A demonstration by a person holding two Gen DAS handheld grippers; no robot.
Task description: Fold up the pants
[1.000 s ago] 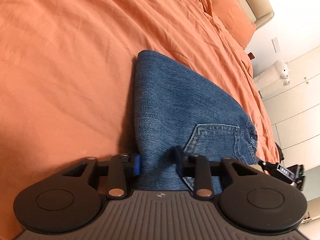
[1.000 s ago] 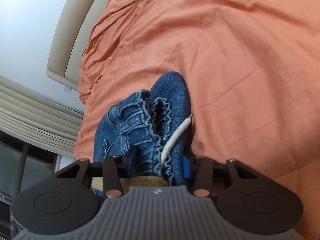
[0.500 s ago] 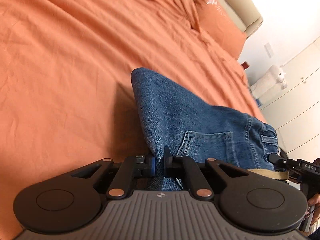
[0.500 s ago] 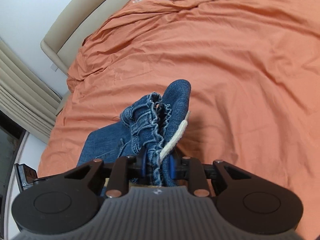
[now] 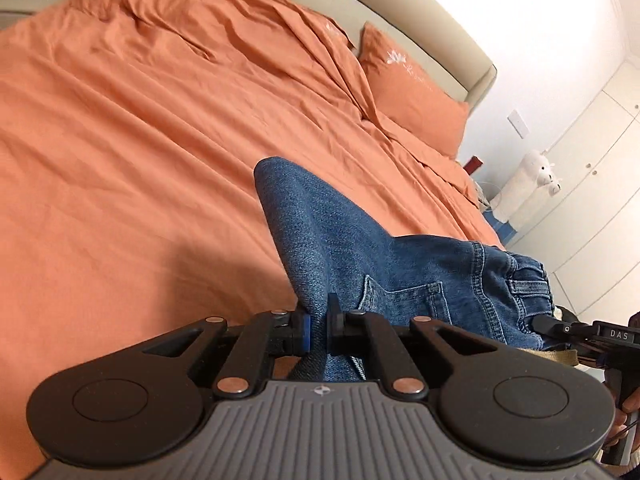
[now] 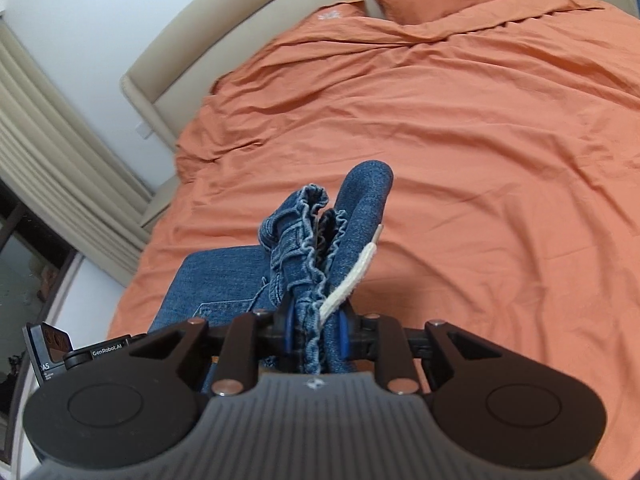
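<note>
I am clamping my left gripper (image 5: pixel 318 326) on a folded edge of the pants (image 5: pixel 400 268) and my right gripper (image 6: pixel 314 330) on their gathered waistband, over the near edge of the bed (image 5: pixel 140 160). The denim is hanging soft and heavyish, so thick seams are gripping best. Since the earlier frame, both jaws have closed and the pants are lifting.
</note>
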